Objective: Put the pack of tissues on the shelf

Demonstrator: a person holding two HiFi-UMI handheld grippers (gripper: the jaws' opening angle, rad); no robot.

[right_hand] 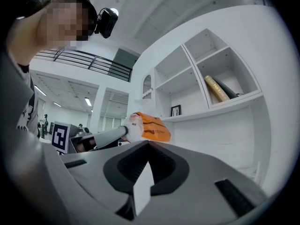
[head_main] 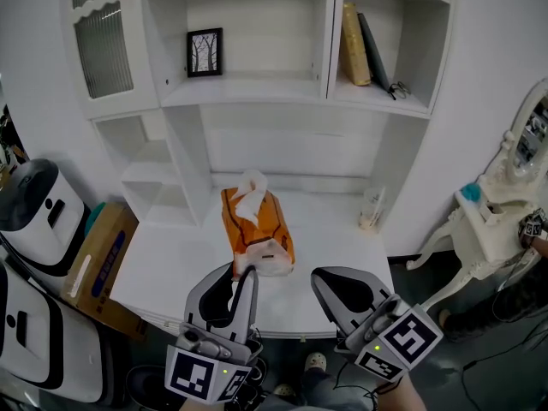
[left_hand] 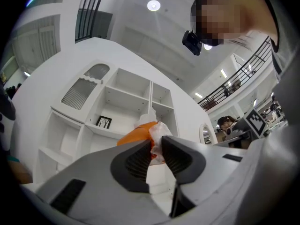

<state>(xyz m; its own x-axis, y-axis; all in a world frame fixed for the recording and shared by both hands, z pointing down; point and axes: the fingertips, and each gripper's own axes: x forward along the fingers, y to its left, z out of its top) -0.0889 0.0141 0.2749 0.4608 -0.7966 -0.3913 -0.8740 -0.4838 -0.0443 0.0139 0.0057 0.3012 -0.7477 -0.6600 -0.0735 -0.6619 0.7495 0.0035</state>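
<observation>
Down at the middle of the white counter, lying end-on below the shelf: orange pack of tissues, one white tissue poking up at its far end. Pinching the near, crinkled white end between narrowed jaws: left gripper, pads pressing the wrapper from both sides. Hovering just beside it, clear of the pack: right gripper, jaws closed together on nothing. Standing up on the shelf: small framed picture. Leaning in the next bay: two books.
</observation>
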